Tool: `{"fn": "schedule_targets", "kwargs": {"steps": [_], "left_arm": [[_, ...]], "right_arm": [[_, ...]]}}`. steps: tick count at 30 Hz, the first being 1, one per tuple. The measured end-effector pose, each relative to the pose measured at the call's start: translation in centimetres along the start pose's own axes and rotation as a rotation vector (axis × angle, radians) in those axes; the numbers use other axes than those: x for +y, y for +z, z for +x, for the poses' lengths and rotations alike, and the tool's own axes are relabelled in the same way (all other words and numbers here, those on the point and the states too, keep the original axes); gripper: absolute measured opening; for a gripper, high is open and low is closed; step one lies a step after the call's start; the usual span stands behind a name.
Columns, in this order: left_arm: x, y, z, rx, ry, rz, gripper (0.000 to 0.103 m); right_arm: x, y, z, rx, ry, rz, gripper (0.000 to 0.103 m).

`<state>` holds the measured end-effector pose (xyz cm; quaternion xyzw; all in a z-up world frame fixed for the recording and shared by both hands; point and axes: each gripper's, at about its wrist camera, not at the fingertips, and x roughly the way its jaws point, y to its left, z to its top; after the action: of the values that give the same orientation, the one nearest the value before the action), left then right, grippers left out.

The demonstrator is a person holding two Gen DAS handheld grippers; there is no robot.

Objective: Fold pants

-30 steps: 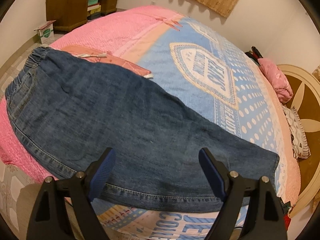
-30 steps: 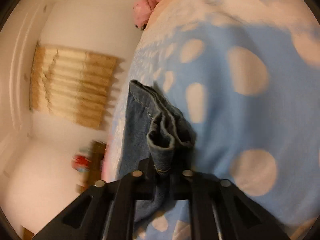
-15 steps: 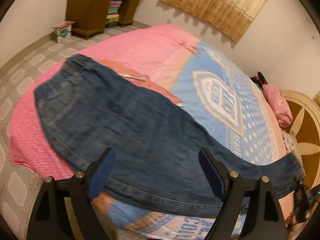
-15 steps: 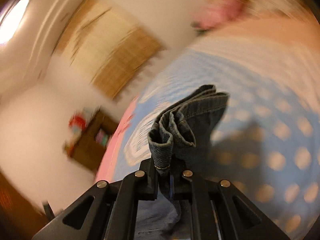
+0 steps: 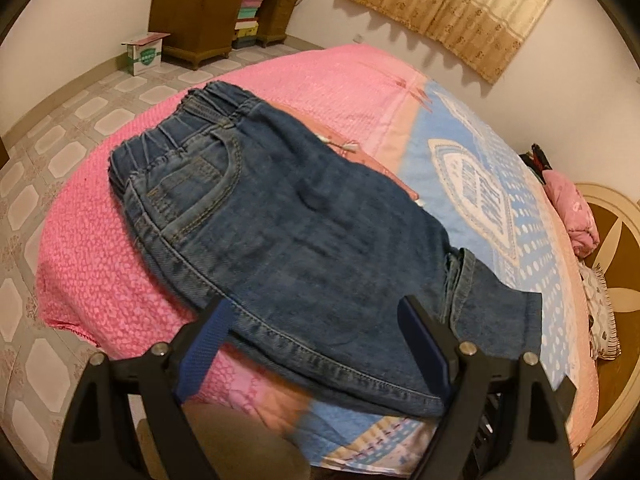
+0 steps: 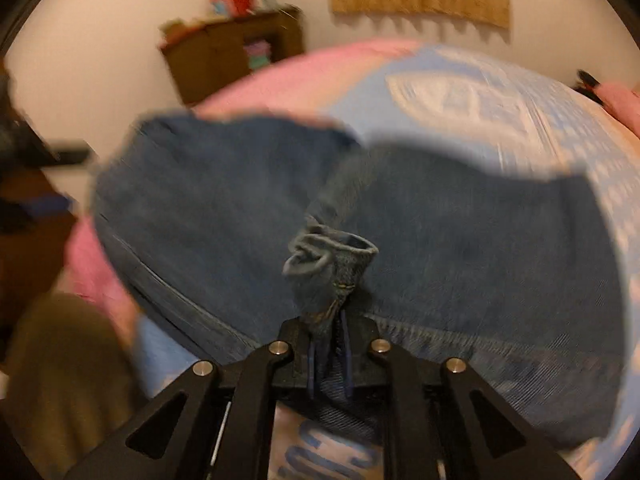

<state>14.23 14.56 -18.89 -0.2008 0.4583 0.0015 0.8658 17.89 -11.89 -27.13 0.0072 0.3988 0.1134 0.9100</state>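
Blue denim pants [image 5: 300, 208] lie on the bed, elastic waistband at the far left. The leg end is doubled back, with a fold [image 5: 460, 268] at the right. My left gripper [image 5: 316, 320] hovers open over the near seam, nothing between its blue pads [image 5: 200, 356]. In the blurred right wrist view, my right gripper [image 6: 328, 344] is over the pants [image 6: 460, 248]. A bunched leg hem [image 6: 332, 264] stands up between its jaws, which are opening.
The bed cover [image 5: 100, 248] is pink at the left and blue-dotted at the right. Behind the bed are a wooden desk [image 5: 200, 12], a cardboard box [image 5: 144, 54] on the tiled floor, a curtain [image 5: 452, 0] and pink clothes [image 5: 572, 208] by the headboard. A person's olive-clad leg [image 6: 60, 368] is near.
My right gripper swung the leg hem from the dotted far end back over the pants while rolling. The left gripper drifted toward the waistband. The pants now lie shorter, with a fold at the right.
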Motion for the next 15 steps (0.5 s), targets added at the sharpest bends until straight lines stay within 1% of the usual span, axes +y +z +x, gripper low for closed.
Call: {"fn": "schedule_targets", "kwargs": {"steps": [1, 2, 3, 4, 6, 7, 8, 10, 11, 13, 14, 15], "left_arm": [[0.2, -0.1, 0.3, 0.001, -0.005, -0.004, 0.087], [0.4, -0.1, 0.6, 0.004, -0.005, -0.010, 0.087], [0.5, -0.2, 1.0, 0.007, -0.004, -0.018, 0.087], [0.6, -0.3, 1.3, 0.012, -0.011, -0.023, 0.087], [0.5, -0.4, 1.9, 0.021, -0.021, -0.019, 0.087], [0.4, -0.5, 2.0, 0.018, -0.022, -0.012, 0.087], [0.3, -0.6, 2.1, 0.014, -0.019, -0.005, 0.087], [0.4, -0.7, 2.2, 0.010, -0.010, 0.001, 0.087], [0.5, -0.6, 2.3, 0.012, -0.012, -0.004, 0.087], [1.0, -0.5, 2.5, 0.016, -0.022, -0.029, 0.087], [1.2, -0.5, 2.6, 0.018, -0.024, -0.041, 0.087], [1.5, -0.5, 2.6, 0.019, -0.023, -0.048, 0.087]], "right_arm": [[0.1, -0.2, -0.4, -0.025, 0.013, -0.016, 0.034], [0.4, -0.1, -0.3, -0.008, 0.066, -0.038, 0.047], [0.8, 0.2, -0.2, 0.009, 0.107, -0.052, 0.073], [1.3, 0.4, -0.3, 0.025, 0.136, -0.066, 0.085], [2.8, 0.4, -1.2, 0.052, 0.170, -0.107, 0.085], [3.1, 0.2, -2.2, 0.036, 0.177, -0.101, 0.085], [2.8, 0.6, -3.4, -0.006, 0.187, -0.065, 0.085], [1.1, 1.9, -5.3, -0.087, 0.199, 0.058, 0.085], [-0.4, 2.7, -5.8, -0.118, 0.188, 0.139, 0.085], [-2.4, 4.2, -5.6, -0.139, 0.156, 0.232, 0.085], [-3.1, 4.7, -5.1, -0.131, 0.138, 0.255, 0.085], [-2.9, 5.0, -4.7, -0.120, 0.121, 0.262, 0.085]]}}
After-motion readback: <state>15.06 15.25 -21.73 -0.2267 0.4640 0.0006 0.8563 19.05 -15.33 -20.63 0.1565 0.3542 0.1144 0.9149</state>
